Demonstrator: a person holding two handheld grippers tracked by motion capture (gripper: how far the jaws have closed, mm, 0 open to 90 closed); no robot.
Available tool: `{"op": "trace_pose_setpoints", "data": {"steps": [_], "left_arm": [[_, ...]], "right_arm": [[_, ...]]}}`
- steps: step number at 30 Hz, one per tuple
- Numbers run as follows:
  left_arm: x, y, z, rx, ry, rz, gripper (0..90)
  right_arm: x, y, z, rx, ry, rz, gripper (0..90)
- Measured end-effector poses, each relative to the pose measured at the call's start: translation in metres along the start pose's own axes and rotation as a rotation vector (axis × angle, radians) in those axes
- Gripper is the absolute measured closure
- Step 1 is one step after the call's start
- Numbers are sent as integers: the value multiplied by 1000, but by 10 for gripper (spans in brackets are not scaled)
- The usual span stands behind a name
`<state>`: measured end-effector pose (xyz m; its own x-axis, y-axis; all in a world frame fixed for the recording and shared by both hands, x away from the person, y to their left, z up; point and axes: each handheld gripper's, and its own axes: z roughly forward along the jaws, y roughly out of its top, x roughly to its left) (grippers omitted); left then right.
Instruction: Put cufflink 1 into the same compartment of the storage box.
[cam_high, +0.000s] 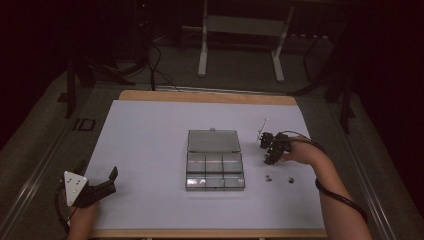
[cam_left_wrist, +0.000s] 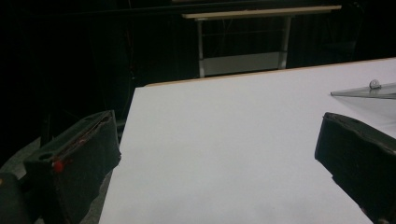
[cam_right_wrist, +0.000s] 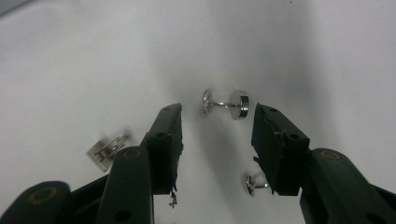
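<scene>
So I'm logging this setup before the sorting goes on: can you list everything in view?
Table: one, white top with a wooden edge, centre of the high view.
Clear box: one, see-through, divided into compartments, lid open flat behind it, mid-table.
Cufflinks: at least three, silver; one just ahead of the right jaws, one by the right jaw, one squarer beside the left jaw.
Desk frame: one, white legs, on the floor beyond the table.
Left gripper: one, black with a grey plate, near-left corner, jaws wide open, nothing between them.
Right gripper: one, black, right of the box, jaws apart over the cufflinks.
</scene>
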<state>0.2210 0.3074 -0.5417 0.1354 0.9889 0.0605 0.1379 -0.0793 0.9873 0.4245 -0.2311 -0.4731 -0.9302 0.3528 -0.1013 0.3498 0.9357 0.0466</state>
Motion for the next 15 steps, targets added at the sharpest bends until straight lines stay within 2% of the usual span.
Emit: {"op": "trace_pose_setpoints", "data": {"steps": [4, 11, 15], "left_arm": [[0, 0, 0, 0, 3, 1, 10], [0, 0, 0, 2, 8, -3, 10], [1, 0, 0, 1, 7, -8, 10]], "right_arm": [[-3, 1, 10, 14, 17, -2, 531], [-6, 4, 16, 23, 27, -11, 549], [-8, 3, 21, 29, 41, -9, 586]]}}
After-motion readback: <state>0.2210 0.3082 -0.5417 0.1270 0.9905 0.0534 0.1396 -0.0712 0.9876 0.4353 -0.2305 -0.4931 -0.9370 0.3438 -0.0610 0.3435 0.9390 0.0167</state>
